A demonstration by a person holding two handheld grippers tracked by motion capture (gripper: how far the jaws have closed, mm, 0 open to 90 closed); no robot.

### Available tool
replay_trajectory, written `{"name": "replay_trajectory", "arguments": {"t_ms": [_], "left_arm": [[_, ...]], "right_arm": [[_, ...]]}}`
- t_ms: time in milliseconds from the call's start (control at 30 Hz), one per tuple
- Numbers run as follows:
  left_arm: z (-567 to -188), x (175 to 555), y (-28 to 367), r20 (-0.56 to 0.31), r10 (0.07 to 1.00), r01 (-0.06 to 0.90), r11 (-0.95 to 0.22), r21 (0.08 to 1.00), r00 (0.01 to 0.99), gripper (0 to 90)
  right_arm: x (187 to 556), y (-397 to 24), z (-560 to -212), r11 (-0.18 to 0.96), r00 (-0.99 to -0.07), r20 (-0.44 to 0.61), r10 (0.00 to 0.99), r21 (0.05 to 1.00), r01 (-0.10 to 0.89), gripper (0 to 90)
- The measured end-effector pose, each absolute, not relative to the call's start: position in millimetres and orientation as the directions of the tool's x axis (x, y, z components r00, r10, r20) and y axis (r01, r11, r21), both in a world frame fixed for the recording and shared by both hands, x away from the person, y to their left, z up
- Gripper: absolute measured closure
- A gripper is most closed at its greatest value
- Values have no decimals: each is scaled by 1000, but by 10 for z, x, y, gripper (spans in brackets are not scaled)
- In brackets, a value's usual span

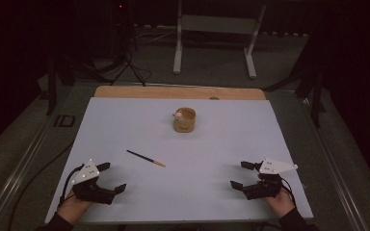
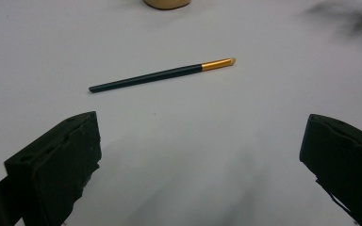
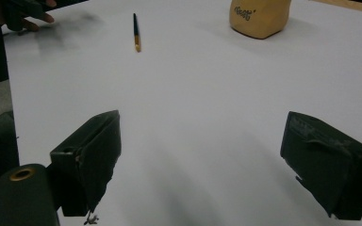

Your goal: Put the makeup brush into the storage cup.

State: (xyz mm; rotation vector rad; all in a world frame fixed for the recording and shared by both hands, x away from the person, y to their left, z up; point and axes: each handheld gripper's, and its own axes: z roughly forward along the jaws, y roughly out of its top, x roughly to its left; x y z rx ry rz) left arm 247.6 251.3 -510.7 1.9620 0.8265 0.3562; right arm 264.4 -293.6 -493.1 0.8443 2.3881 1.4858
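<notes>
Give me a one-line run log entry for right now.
left gripper: open, empty | right gripper: open, empty | brush: flat on white sheet, nearer left gripper | cup: upright, far centre

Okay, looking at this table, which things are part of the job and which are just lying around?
Part of the job:
- brush, lying flat on the white sheet, nearest the left gripper
- tan cup, upright farther back
- right gripper, open, holding nothing

Just lying about:
- white metal stand beyond the table
- cables on the floor
</notes>
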Motion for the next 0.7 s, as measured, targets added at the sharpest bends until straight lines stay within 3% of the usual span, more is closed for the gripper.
{"name": "replay_trajectory", "arguments": {"t_ms": [533,700], "left_arm": [[-5055,2454,2549,-109,661,393,-298,870,742,6],[-4962,2480,2560,-70,633,335,-309,890,771,6]], "right_arm": [[2677,-2900,-4904,332,-829,96,552,886,323,134],[2663,-2882,-4890,340,-832,82,549,887,312,134]]}}
